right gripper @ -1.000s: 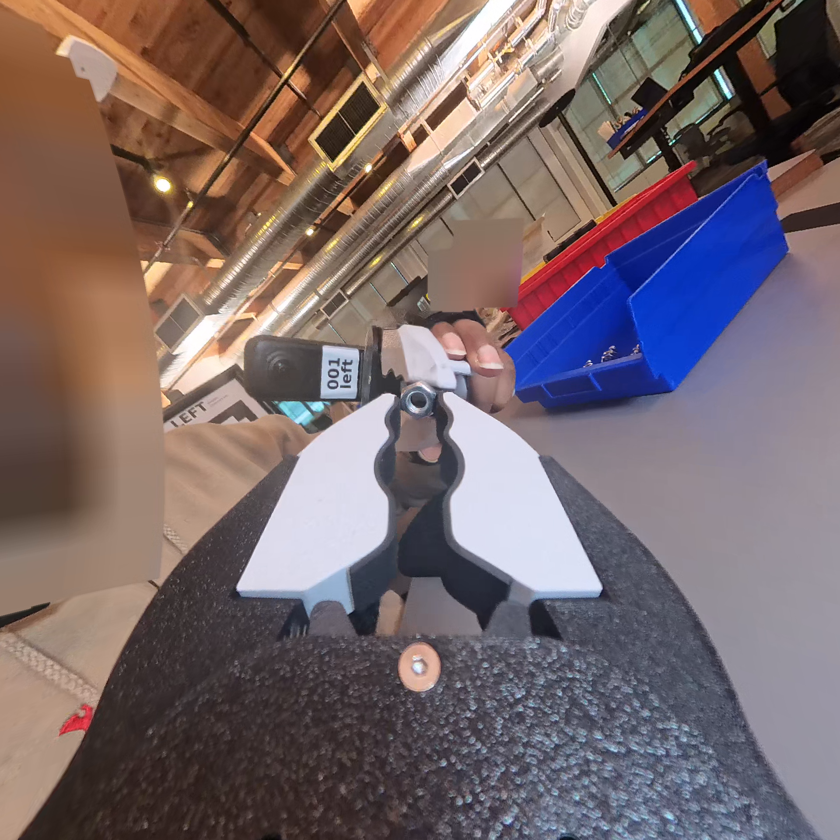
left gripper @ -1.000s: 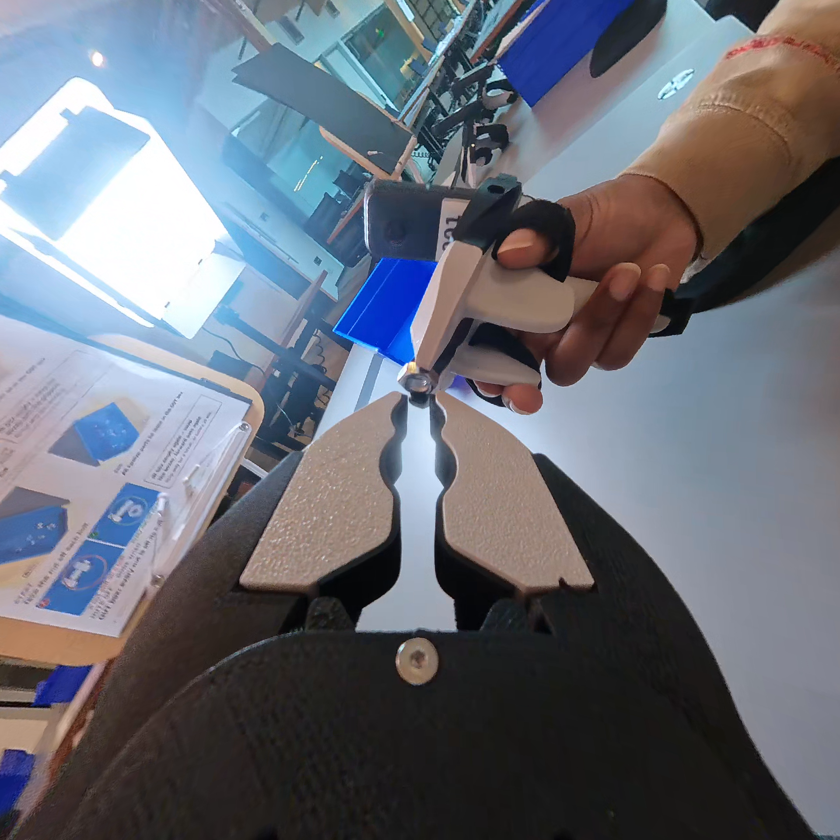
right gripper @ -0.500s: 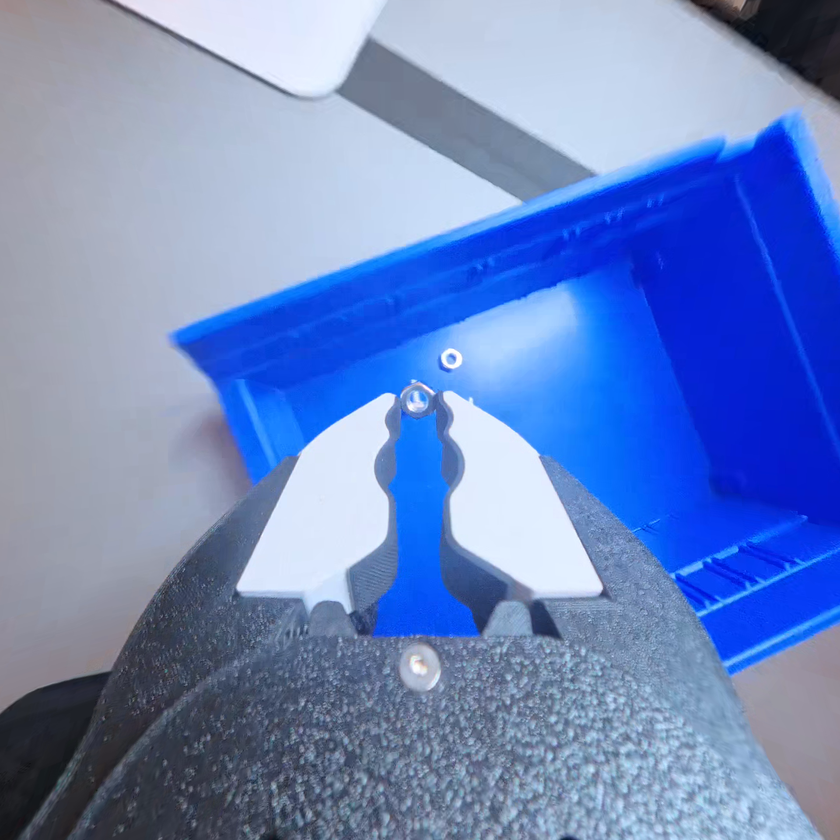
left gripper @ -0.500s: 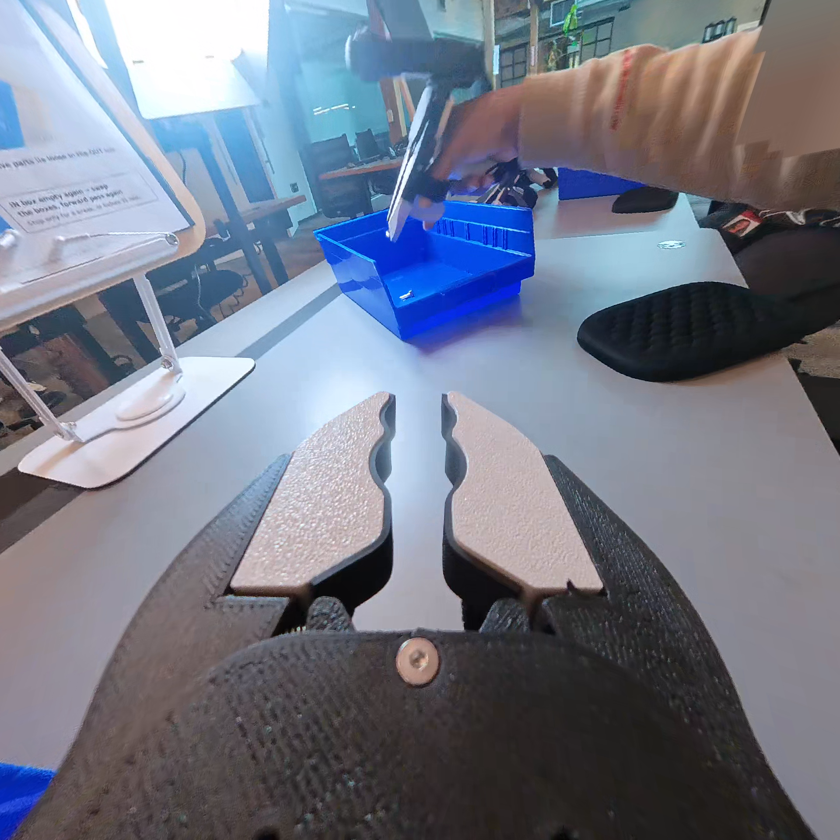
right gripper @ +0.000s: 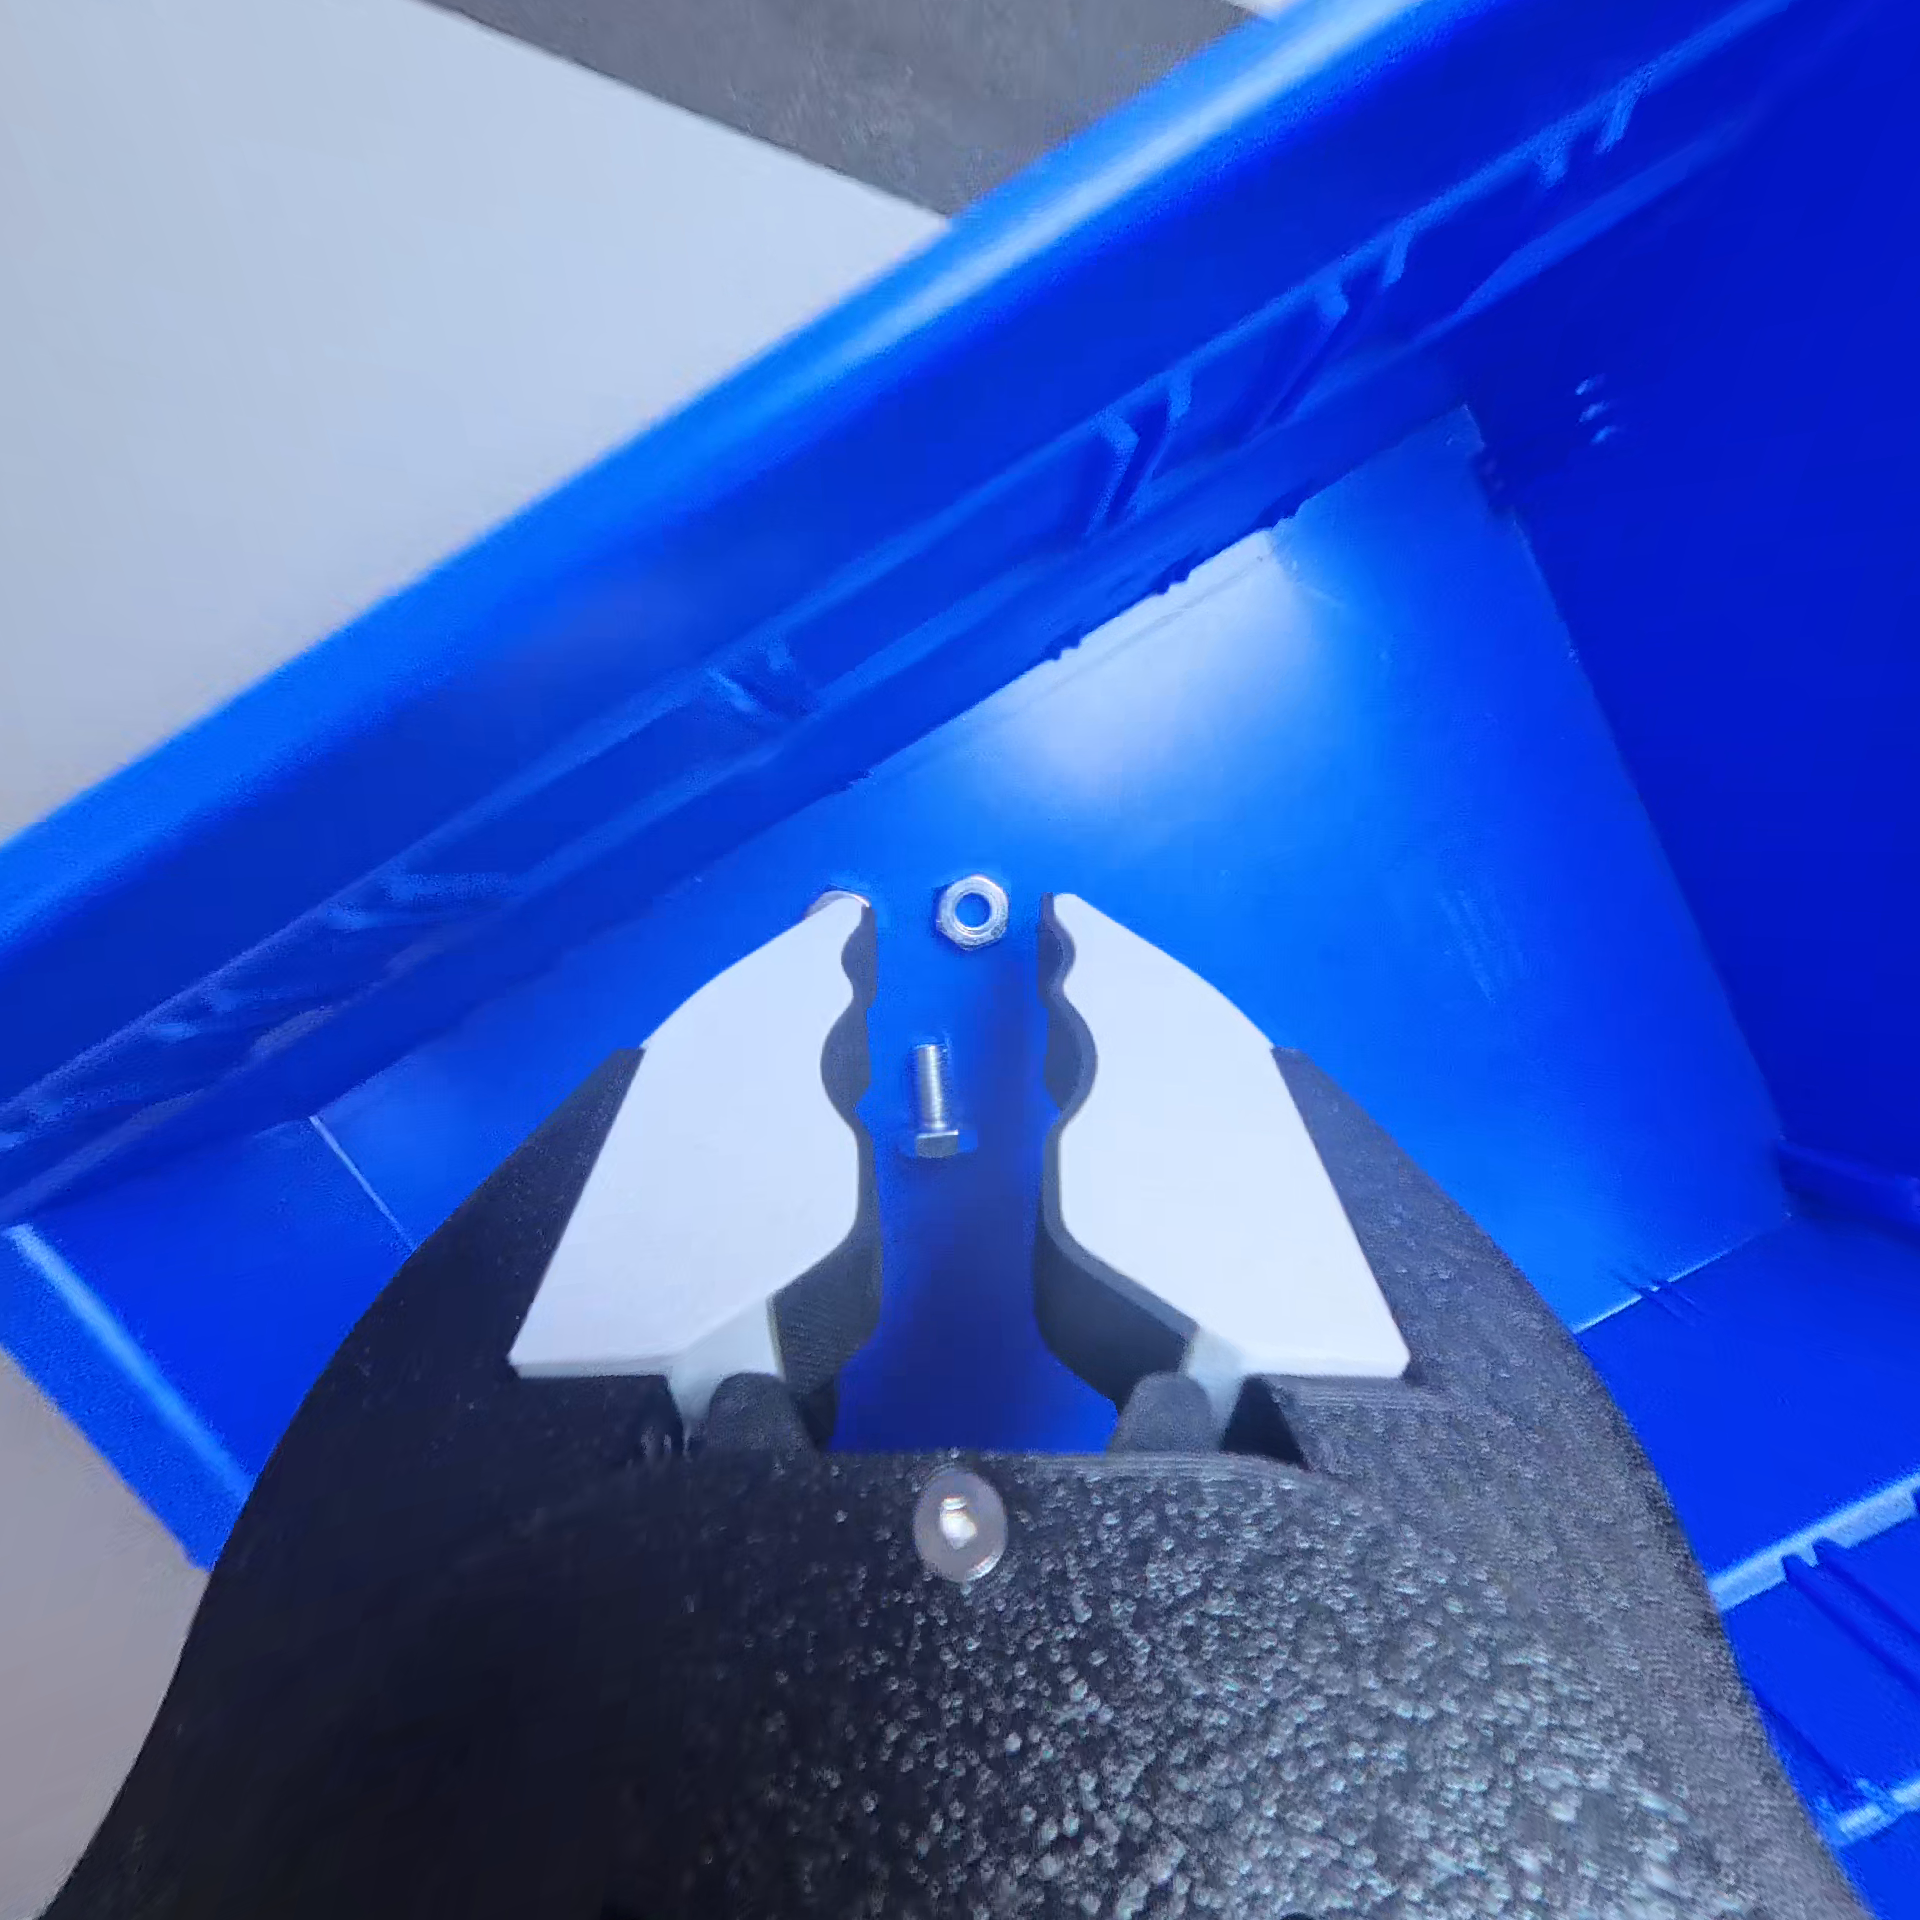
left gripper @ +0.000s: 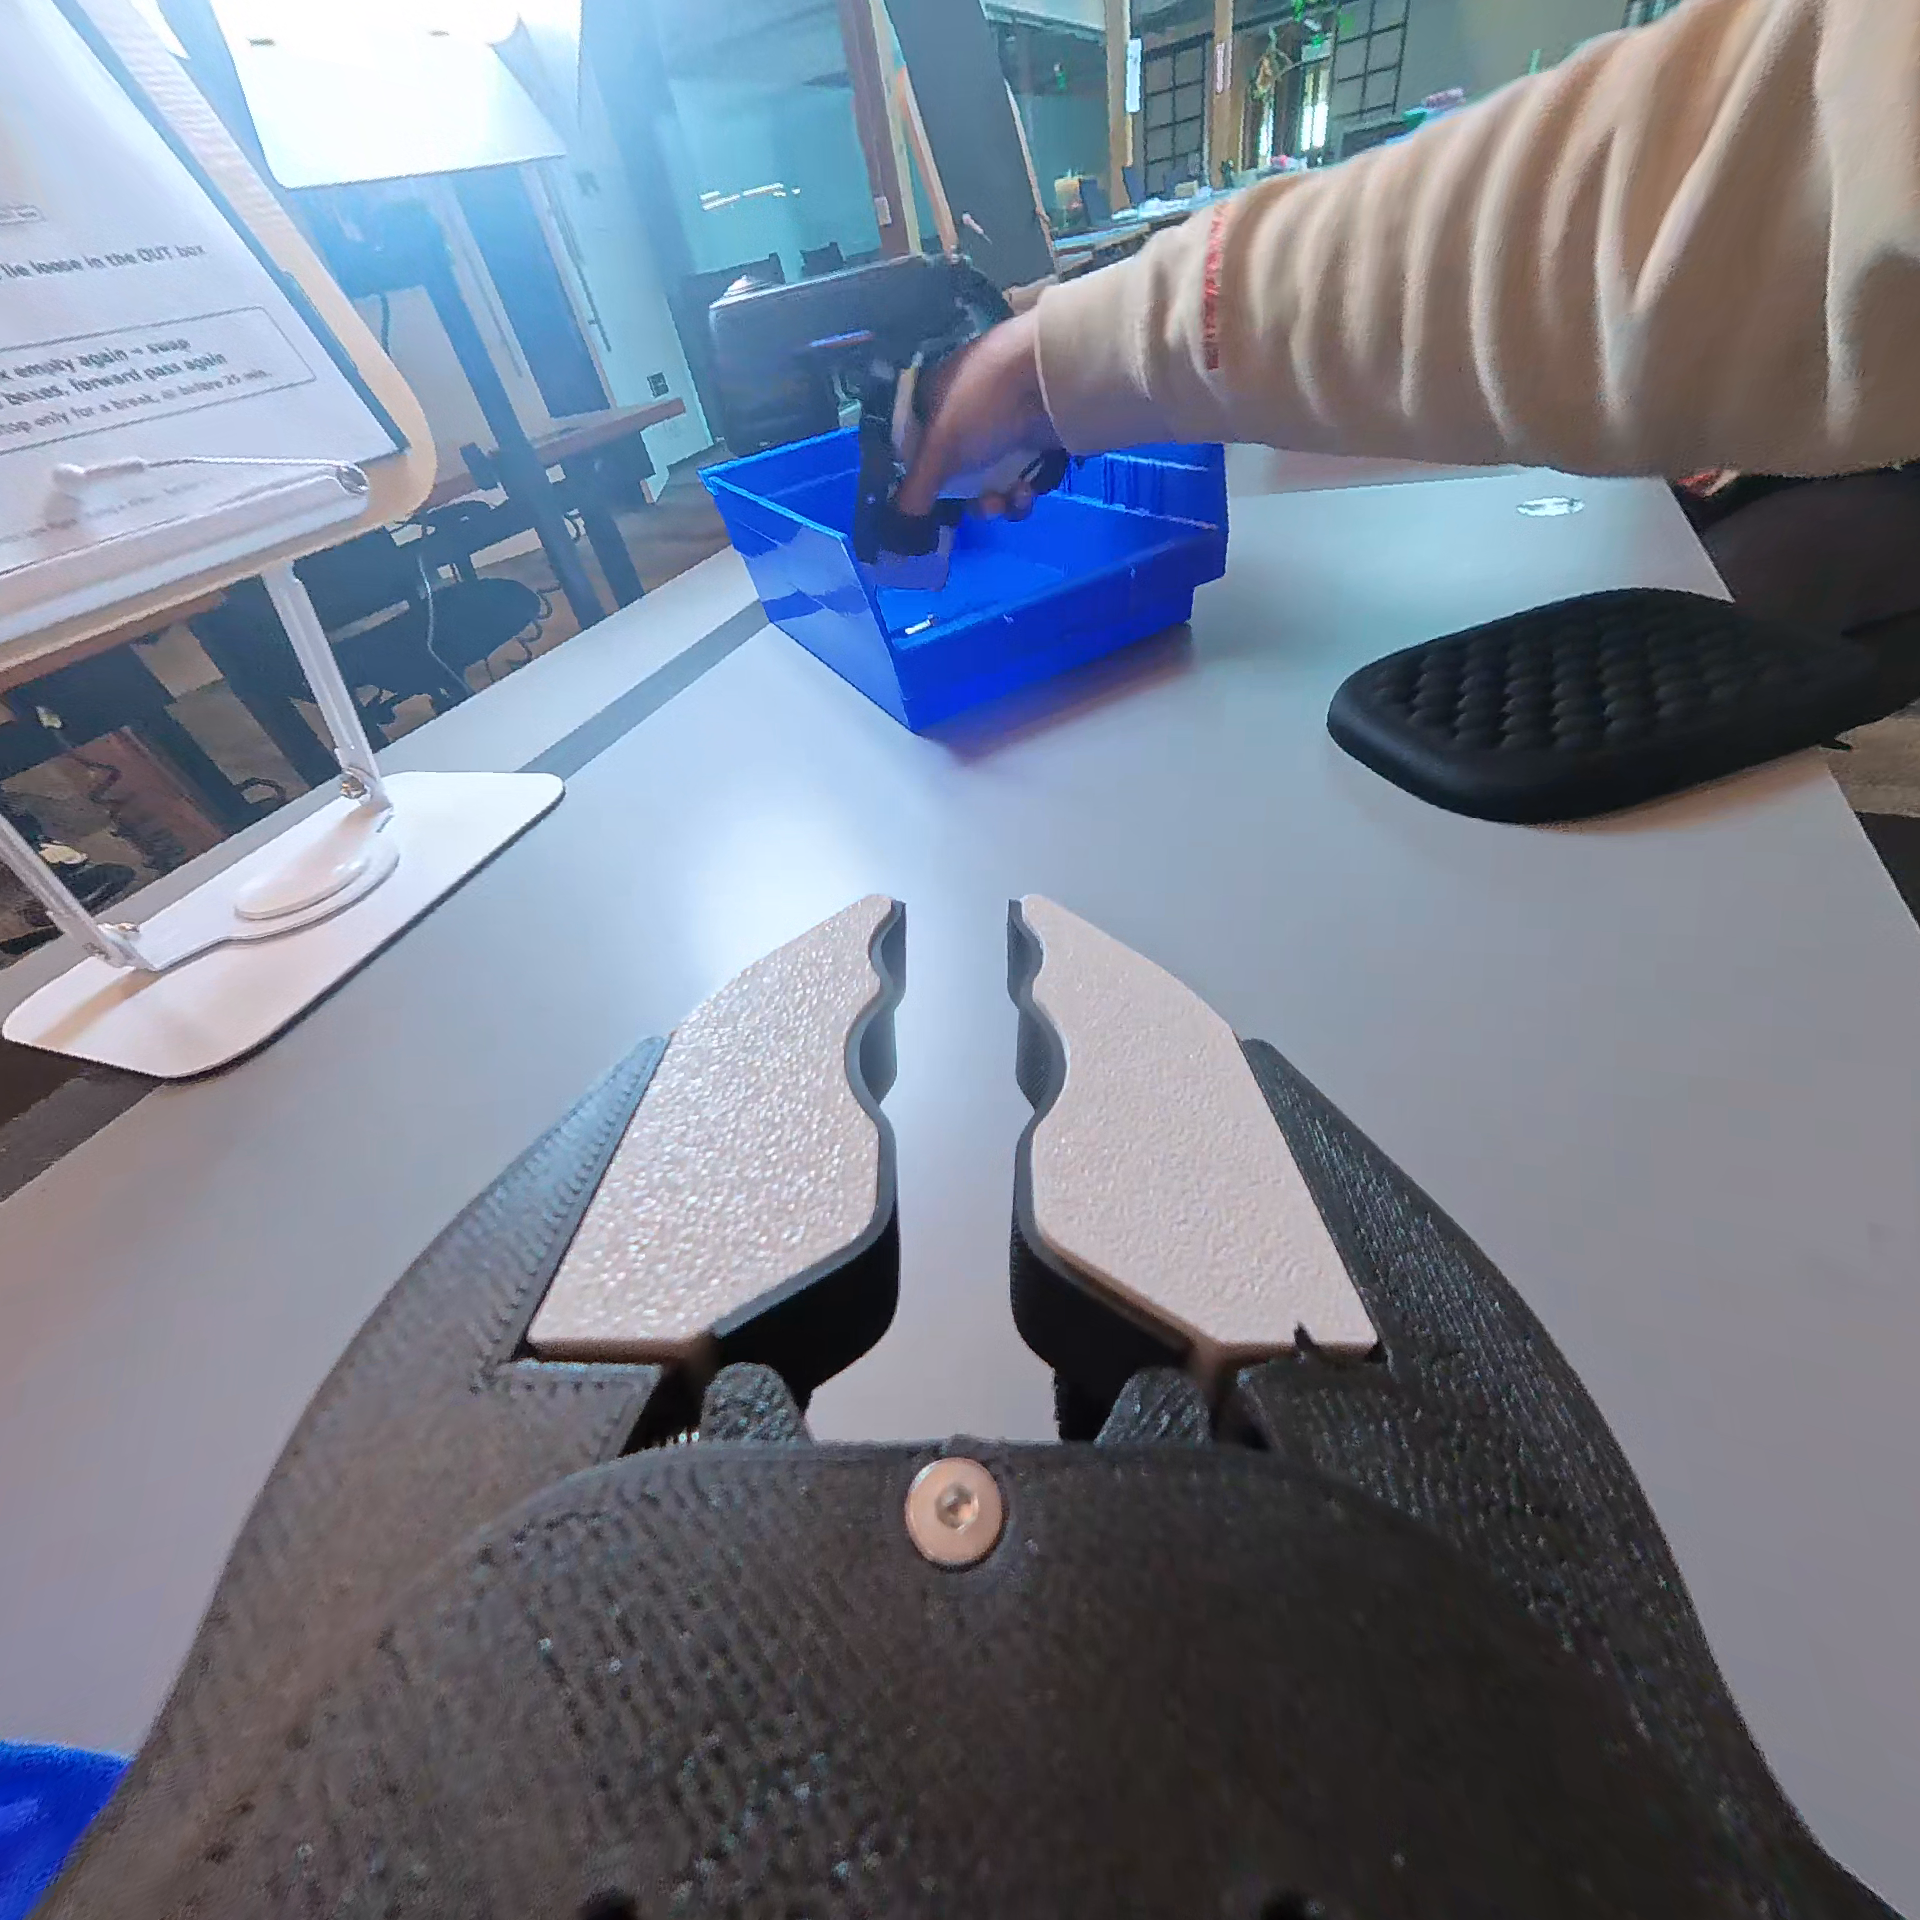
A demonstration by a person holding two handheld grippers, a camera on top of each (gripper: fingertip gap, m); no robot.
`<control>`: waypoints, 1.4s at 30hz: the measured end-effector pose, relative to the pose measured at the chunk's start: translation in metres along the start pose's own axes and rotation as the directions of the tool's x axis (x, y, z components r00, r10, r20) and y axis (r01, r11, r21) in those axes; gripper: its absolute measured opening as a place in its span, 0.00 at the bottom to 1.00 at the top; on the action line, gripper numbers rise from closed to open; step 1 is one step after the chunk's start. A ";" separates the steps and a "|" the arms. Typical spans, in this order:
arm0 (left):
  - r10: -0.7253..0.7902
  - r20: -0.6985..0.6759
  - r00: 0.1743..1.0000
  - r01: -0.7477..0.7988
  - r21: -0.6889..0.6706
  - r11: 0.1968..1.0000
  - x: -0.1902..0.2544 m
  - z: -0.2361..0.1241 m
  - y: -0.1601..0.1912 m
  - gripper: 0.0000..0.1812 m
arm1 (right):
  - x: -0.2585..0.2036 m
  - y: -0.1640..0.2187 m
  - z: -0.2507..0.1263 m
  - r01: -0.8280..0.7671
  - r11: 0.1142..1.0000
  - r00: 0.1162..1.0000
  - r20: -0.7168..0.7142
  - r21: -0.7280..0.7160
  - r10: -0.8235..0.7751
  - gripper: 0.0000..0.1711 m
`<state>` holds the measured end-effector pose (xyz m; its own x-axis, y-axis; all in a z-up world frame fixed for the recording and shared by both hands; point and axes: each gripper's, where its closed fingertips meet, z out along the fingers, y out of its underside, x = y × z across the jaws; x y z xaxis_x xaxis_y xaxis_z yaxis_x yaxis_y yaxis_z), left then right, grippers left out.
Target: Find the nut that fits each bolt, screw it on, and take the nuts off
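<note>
The right gripper (right gripper: 956,904) has dropped deeper into the blue bin (right gripper: 1351,935) and spread its fingers, letting go of the nut (right gripper: 968,914), which now lies on the bin floor just beyond a bolt (right gripper: 935,1103).

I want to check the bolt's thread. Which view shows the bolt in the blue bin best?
The right wrist view: the bolt lies close and sharp on the blue bin floor. The left wrist view shows only a tiny far speck.
</note>
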<state>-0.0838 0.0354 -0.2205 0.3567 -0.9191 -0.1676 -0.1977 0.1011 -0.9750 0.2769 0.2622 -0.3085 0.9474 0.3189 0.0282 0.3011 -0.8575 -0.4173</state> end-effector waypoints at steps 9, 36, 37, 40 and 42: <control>-0.029 0.299 0.954 -0.006 0.116 0.993 -0.097 -0.091 -0.082 0.11 | -0.139 -0.018 -0.147 0.189 0.699 0.953 0.045 0.689 -0.301 0.17; -0.387 0.681 0.622 0.760 -0.644 0.088 -0.258 -0.194 0.178 0.13 | -0.278 0.063 -0.127 0.112 0.605 0.820 0.270 0.788 -0.504 0.12; -0.388 0.687 0.614 0.764 -0.640 0.077 -0.257 -0.194 0.179 0.12 | -0.278 0.063 -0.127 0.115 0.605 0.820 0.269 0.788 -0.505 0.12; -0.380 0.692 0.614 0.761 -0.647 0.052 -0.255 -0.195 0.178 0.11 | -0.277 0.065 -0.127 0.117 0.606 0.820 0.268 0.787 -0.506 0.12; -0.376 0.676 0.633 0.743 -0.668 0.049 -0.251 -0.195 0.176 0.13 | -0.276 0.065 -0.128 0.118 0.602 0.821 0.263 0.790 -0.507 0.12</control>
<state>-0.3860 0.2102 -0.3220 0.9178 -0.3625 0.1621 -0.3547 -0.9319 -0.0753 0.0491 0.0663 -0.2270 0.5964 0.8026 -0.0042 0.2073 -0.1590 -0.9653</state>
